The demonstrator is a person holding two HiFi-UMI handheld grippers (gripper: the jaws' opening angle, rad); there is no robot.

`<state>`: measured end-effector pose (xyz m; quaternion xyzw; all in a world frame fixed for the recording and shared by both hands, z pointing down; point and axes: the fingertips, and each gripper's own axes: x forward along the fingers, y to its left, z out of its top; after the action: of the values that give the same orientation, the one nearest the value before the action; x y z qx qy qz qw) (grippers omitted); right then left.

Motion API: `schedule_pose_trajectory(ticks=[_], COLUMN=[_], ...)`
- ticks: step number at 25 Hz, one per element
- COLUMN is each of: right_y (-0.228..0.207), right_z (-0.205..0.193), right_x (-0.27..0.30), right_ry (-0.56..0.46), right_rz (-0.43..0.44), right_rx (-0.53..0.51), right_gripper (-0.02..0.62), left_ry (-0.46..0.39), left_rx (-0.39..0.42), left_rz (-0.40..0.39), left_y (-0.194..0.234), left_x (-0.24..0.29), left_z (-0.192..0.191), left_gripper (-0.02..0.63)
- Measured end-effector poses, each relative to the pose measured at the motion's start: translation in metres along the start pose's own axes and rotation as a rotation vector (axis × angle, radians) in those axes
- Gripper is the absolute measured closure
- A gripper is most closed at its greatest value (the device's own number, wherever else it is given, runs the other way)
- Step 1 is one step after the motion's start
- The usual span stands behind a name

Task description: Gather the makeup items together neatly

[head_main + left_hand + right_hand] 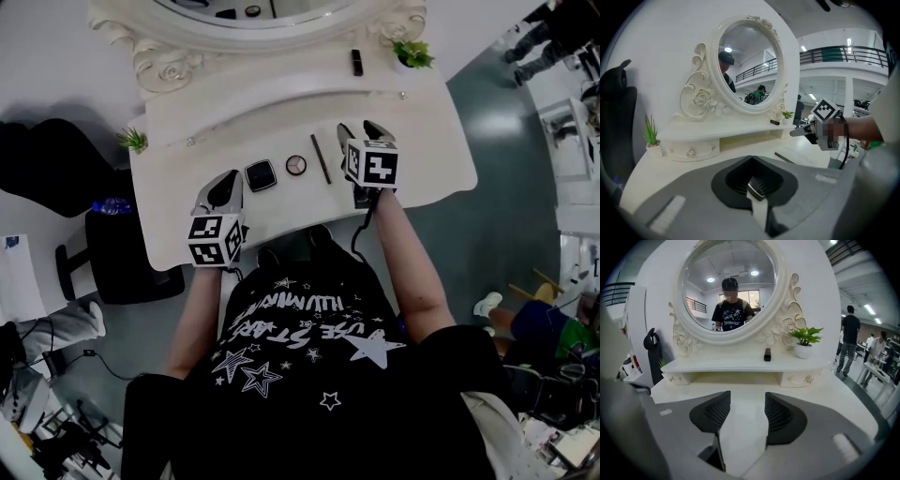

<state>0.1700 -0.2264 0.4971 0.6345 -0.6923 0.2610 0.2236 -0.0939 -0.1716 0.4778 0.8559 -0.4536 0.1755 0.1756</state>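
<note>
As laid on my dressing table (pixel 431 159): three makeup items, one row.
Listed: square compact (pixel 261 175), round compact (pixel 296 165), probably a pencil (pixel 321 157); my left gripper (pixel 225 183) closed, empty; right gripper (pixel 364 131) parted, empty.

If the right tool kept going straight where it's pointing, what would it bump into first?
Probably the white tabletop showing between the right tool's open jaws, before the mirror shelf; depth is hard to judge.

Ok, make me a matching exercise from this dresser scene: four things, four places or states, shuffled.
1 square compact
2 dark tube
3 left gripper
4 right gripper

a jaws apart, empty
b on the raised shelf
c jaws together
d on the tabletop, beside the round compact

Pairs: 1-d, 2-b, 3-c, 4-a
</note>
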Motion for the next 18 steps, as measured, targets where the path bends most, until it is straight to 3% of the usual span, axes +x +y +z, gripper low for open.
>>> schedule_pose_trajectory(ticks=[11, 18], right_y=[-0.026, -0.039], right_z=[0.08, 0.101], right_x=[0.029, 0.064], right_ry=[-0.099, -0.095], right_rz=[0.031, 0.033], right_rx=[-0.035, -0.055], right_gripper=[0.263, 0.193], left_ry=[-0.033, -0.039], left_rx=[-0.039, -0.072], left_rz=[0.102, 0.171], left_y=[0.005, 0.008], left_x=[0.009, 0.016], left_z=[0.015, 0.019], left_gripper=[0.606, 0.606])
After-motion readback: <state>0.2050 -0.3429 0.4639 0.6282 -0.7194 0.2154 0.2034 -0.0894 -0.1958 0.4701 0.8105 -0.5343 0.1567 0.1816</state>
